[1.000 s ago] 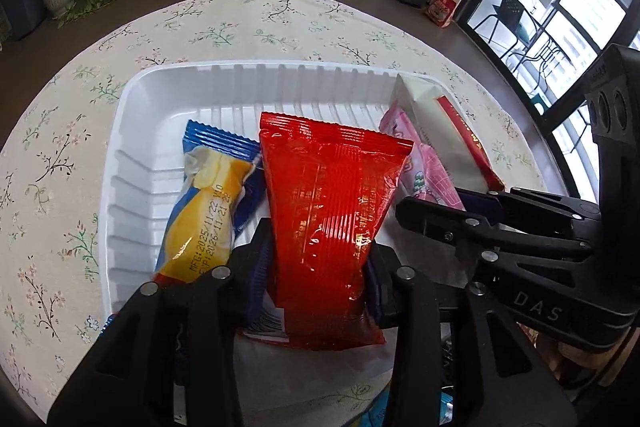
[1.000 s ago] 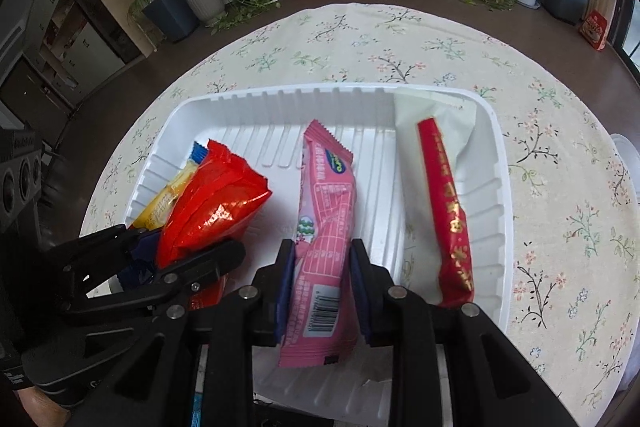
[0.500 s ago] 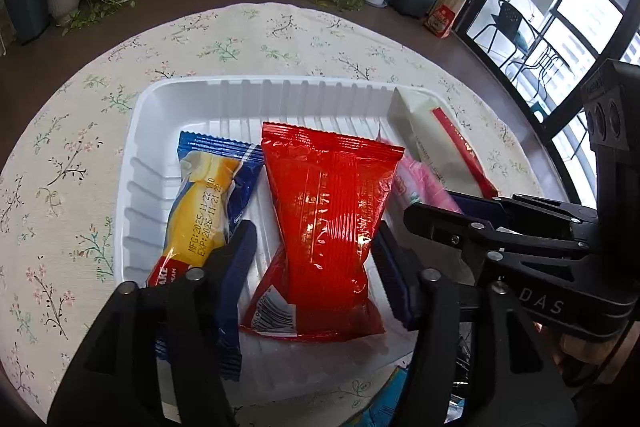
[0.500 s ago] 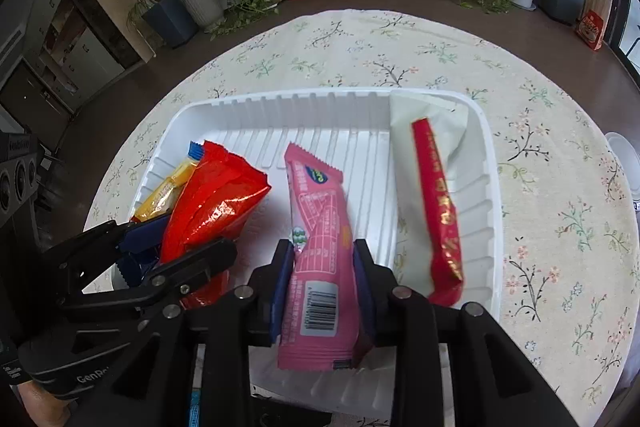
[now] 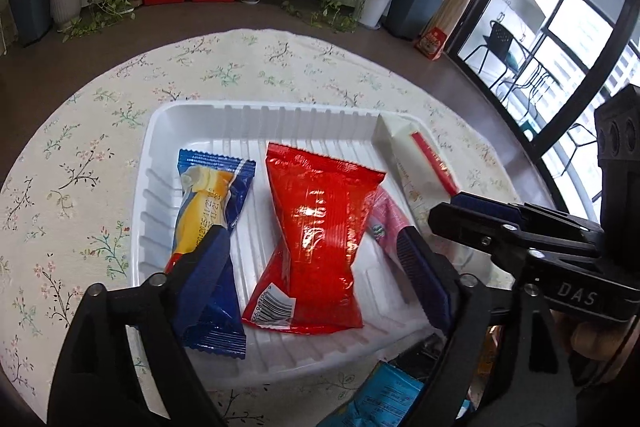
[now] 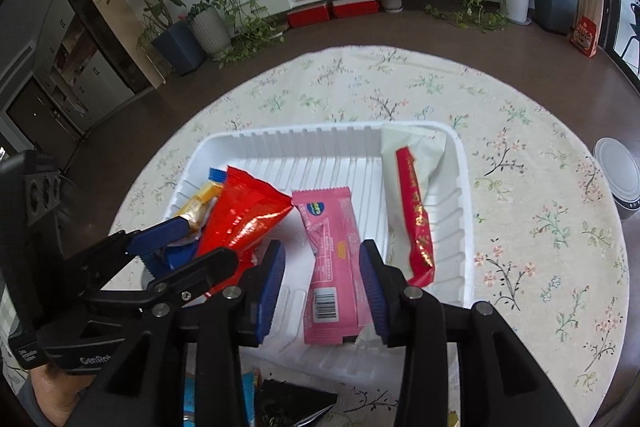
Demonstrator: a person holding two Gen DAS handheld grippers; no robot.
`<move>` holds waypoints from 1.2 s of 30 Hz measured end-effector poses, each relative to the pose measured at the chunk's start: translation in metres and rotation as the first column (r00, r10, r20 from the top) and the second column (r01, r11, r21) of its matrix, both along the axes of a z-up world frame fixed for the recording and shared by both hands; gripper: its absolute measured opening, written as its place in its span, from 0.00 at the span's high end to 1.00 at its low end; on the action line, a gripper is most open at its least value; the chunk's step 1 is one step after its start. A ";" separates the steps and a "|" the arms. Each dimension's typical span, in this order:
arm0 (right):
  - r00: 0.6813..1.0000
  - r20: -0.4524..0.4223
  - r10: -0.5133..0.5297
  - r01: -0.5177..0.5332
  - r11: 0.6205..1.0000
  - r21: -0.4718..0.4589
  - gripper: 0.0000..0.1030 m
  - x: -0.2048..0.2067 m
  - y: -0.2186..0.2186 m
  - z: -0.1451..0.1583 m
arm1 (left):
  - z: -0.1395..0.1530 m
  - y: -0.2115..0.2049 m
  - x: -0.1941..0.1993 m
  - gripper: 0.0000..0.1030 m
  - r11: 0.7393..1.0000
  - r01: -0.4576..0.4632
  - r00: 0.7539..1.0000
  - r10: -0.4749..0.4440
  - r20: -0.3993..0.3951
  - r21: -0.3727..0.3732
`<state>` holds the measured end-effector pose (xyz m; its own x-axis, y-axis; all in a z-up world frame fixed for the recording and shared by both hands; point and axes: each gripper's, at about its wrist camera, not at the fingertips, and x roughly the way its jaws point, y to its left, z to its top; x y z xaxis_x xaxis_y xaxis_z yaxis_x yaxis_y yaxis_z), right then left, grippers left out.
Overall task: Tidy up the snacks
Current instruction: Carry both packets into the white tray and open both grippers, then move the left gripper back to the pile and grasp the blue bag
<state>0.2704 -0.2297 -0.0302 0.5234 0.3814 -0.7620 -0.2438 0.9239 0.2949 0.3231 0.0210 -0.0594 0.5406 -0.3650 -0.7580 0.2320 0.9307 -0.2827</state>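
Both hand-held grippers, left and right, are opening to release the glossy red foil packet and pink wrapped bar, which lie side by side in the white ribbed plastic tray.

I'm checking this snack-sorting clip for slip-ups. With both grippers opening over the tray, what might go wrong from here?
1. The left gripper, jaws opening, has one finger lying over the blue-and-yellow packet; pulling back might drag it.
2. The pink packet sits between the right gripper's opening jaws, its end over the white tray's near rim, so it may get nudged out.
3. The two grippers sit close together and could bump.
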 end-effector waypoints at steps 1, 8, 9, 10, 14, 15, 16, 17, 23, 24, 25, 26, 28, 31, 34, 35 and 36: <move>1.000 0.012 0.000 0.000 1.000 0.008 0.58 -0.004 -0.002 0.005 | 0.004 -0.001 -0.003 0.16 1.000 0.005 1.000 -0.005 0.009 -0.010; 0.991 0.136 0.017 -0.034 0.992 0.121 0.25 -0.060 -0.028 0.049 | 0.038 -0.003 -0.038 0.00 0.995 0.095 0.989 -0.095 0.113 0.000; 0.988 0.152 0.017 -0.036 0.992 0.125 0.24 -0.071 -0.033 0.053 | 0.041 -0.003 -0.047 0.00 0.994 0.108 0.985 -0.110 0.132 0.022; 0.986 0.164 0.017 -0.040 0.990 0.133 0.22 -0.080 -0.038 0.055 | 0.045 -0.004 -0.058 0.00 0.992 0.116 0.981 -0.124 0.151 0.058; 0.982 0.189 -0.010 -0.024 0.984 0.176 0.14 -0.120 -0.061 0.054 | 0.055 0.007 -0.103 0.00 0.986 0.114 0.960 -0.142 0.242 0.125; 0.982 0.186 -0.015 -0.020 0.982 0.187 0.14 -0.130 -0.066 0.051 | 0.056 0.011 -0.115 0.00 0.985 0.108 0.959 -0.139 0.249 0.135; 0.984 0.177 -0.023 -0.014 0.979 0.202 0.14 -0.141 -0.071 0.047 | 0.055 0.015 -0.125 0.00 0.984 0.092 0.963 -0.126 0.237 0.151; 0.986 0.164 -0.031 -0.005 0.977 0.214 0.14 -0.151 -0.076 0.042 | 0.053 0.019 -0.134 0.00 0.984 0.069 0.974 -0.102 0.201 0.165; 0.998 0.040 -0.044 0.033 0.970 0.241 0.16 -0.203 -0.093 0.003 | 0.033 0.045 -0.186 0.00 0.991 0.086 0.986 -0.100 0.136 0.104; 0.999 0.023 -0.044 0.037 0.970 0.239 0.16 -0.211 -0.093 -0.003 | 0.026 0.045 -0.191 0.00 0.987 0.114 0.986 -0.126 0.110 0.111; 0.999 0.010 -0.044 0.040 0.974 0.225 0.17 -0.219 -0.094 -0.008 | 0.019 0.046 -0.195 0.00 0.984 0.141 0.984 -0.151 0.091 0.110; 0.999 -0.001 -0.042 0.041 0.978 0.204 0.19 -0.224 -0.092 -0.012 | 0.014 0.044 -0.198 0.00 0.979 0.172 0.981 -0.181 0.074 0.111; 0.999 -0.011 -0.034 0.035 0.985 0.171 0.22 -0.233 -0.088 -0.018 | 0.011 0.038 -0.202 0.01 0.966 0.223 0.970 -0.233 0.069 0.130; 1.000 -0.011 -0.010 0.011 0.987 0.161 0.24 -0.237 -0.082 -0.022 | 0.012 0.027 -0.195 0.01 0.946 0.296 0.950 -0.306 0.058 0.134; 1.000 0.003 0.005 -0.006 0.989 0.145 0.26 -0.240 -0.077 -0.021 | 0.013 0.006 -0.175 0.01 0.906 0.390 0.918 -0.396 0.006 0.163; 1.000 0.006 0.008 -0.009 0.990 0.142 0.26 -0.241 -0.077 -0.021 | 0.011 -0.001 -0.167 0.01 0.887 0.428 0.903 -0.429 -0.030 0.177; 1.000 0.003 0.009 -0.009 0.990 0.141 0.26 -0.240 -0.076 -0.021 | 0.009 -0.007 -0.159 0.01 0.873 0.450 0.892 -0.449 -0.051 0.191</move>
